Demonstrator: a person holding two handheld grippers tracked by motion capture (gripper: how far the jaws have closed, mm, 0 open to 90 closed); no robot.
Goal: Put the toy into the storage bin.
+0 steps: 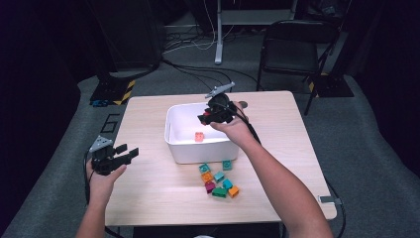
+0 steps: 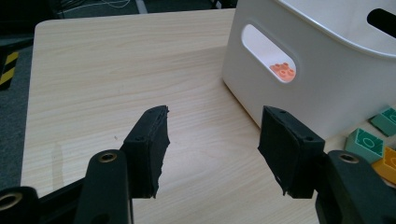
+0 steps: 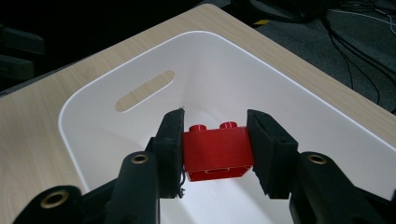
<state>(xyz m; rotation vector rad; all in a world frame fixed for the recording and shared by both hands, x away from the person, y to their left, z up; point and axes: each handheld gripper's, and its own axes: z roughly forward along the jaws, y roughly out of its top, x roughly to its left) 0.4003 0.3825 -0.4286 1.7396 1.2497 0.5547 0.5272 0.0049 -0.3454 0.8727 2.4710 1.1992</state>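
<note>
Red toy brick (image 3: 218, 150) is pinched between the pads of the right tool (image 3: 215, 151), held above the white bin's (image 1: 173, 126) interior. Left of the bin, the left tool (image 2: 212, 149) hovers over the tabletop (image 2: 116, 70), spread and empty.

Each black claw (image 1: 130, 152) has blocky matte pads, brass-ringed screw holes, a grey three-cornered top plate and a black cable.

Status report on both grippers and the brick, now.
Right gripper shut on red brick, above white bin. Left gripper open, empty. Nothing in the way.
</note>
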